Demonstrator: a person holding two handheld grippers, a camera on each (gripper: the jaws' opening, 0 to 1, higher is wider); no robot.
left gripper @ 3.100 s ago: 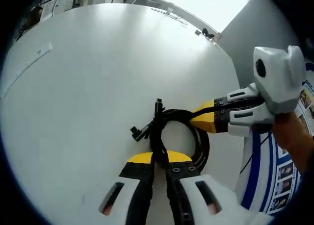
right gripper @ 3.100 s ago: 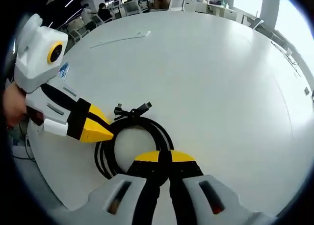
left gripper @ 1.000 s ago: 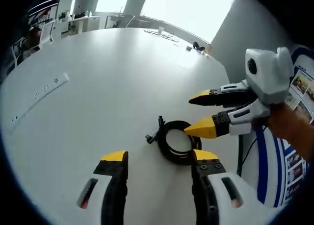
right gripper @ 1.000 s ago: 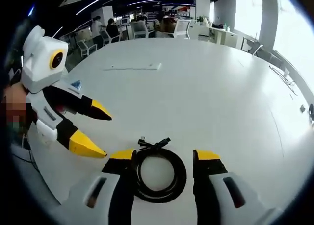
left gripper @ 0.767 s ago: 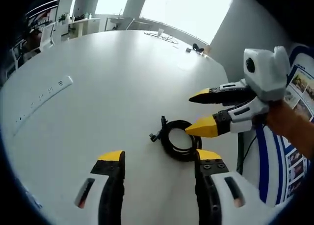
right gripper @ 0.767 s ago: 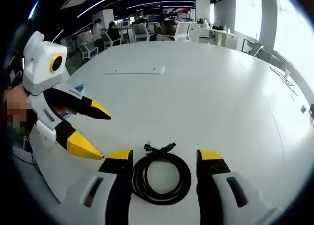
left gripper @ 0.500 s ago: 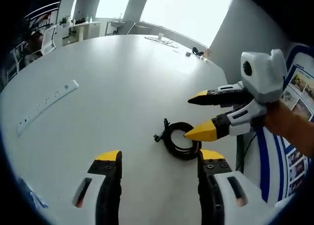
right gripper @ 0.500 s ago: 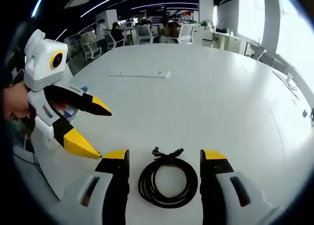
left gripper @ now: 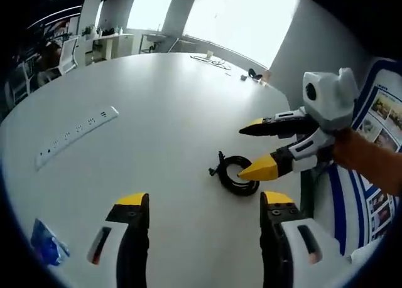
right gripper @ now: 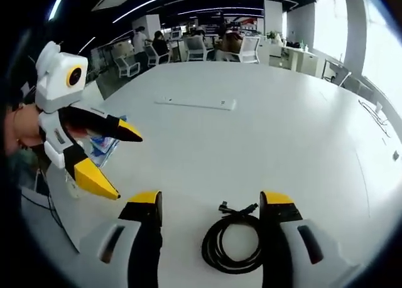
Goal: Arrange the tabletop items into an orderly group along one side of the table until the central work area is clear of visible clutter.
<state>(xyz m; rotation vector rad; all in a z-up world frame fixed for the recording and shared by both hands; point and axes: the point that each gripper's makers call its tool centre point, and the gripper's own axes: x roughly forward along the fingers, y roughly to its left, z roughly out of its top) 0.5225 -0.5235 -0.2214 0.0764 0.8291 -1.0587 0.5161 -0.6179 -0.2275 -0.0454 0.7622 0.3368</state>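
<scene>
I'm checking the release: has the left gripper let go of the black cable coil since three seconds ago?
Yes. The left gripper, then shut on the cable coil, now stands open and back from it, the coil lying free on the table.

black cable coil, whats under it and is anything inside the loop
The black cable coil lies flat on the bare white table, and white tabletop shows through its middle. In the left gripper view the right gripper has one yellow tip covering part of the loop, so that part stays hidden.

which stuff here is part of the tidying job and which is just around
Part of the job:
- coiled black cable lying free on the white table
- white power strip
- blue packet near the table edge
- left gripper and right gripper, both open

Just around:
- office chairs beyond the table
- poster
</scene>
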